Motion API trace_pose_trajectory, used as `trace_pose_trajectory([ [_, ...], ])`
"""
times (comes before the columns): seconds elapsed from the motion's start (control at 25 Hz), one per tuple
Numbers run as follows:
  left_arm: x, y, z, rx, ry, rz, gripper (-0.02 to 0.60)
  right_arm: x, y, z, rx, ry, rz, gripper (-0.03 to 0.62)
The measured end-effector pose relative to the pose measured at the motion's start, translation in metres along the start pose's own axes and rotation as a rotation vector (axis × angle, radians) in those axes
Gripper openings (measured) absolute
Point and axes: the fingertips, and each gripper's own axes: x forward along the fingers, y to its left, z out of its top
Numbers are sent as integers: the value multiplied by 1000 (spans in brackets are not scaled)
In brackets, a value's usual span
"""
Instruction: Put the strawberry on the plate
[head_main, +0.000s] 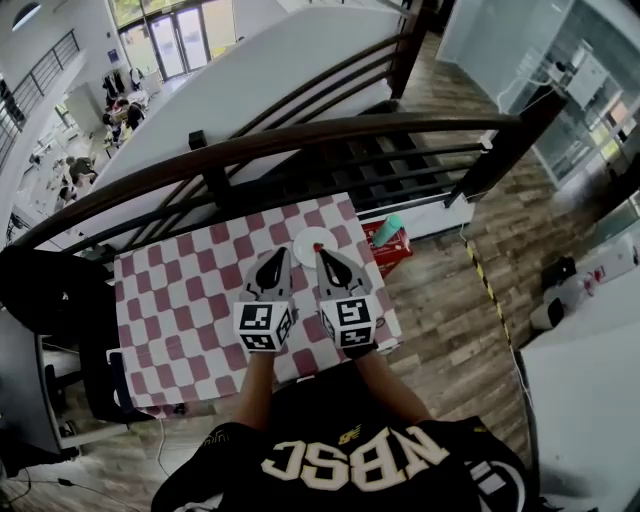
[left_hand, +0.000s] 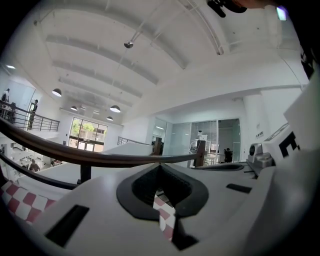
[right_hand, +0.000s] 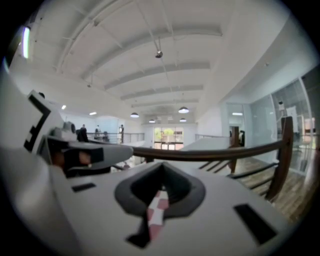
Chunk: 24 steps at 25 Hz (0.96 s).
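A small white plate (head_main: 311, 240) sits near the far edge of the table with the red-and-white checked cloth (head_main: 190, 290). A tiny red speck on the plate (head_main: 318, 247) may be the strawberry; it is too small to tell. My left gripper (head_main: 277, 253) hovers just left of the plate, and my right gripper (head_main: 324, 253) has its tip at the plate's near edge. Both point away from me, side by side. In the left gripper view the left gripper (left_hand: 159, 166) has its jaws together with nothing between them. The right gripper (right_hand: 161, 165) looks the same in its own view.
A dark curved railing (head_main: 300, 140) runs just beyond the table's far edge, with stairs below it. A red crate (head_main: 388, 248) holding a teal cup (head_main: 391, 226) stands at the table's right. A dark chair (head_main: 50, 290) is at the left. Wooden floor lies to the right.
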Motion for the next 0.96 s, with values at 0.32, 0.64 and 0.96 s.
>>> trace_pose_trajectory([
  [0.32, -10, -29, 9, 38, -37, -42, 9, -26, -8, 8, -9, -42, -46, 18],
  [0.64, -11, -45, 2, 10, -33, -74, 9, -42, -28, -2, 5, -34, -96, 18],
  [0.96, 4, -54, -16, -9, 3, -69, 9, -38, -44, -12, 1, 1, -108, 18],
])
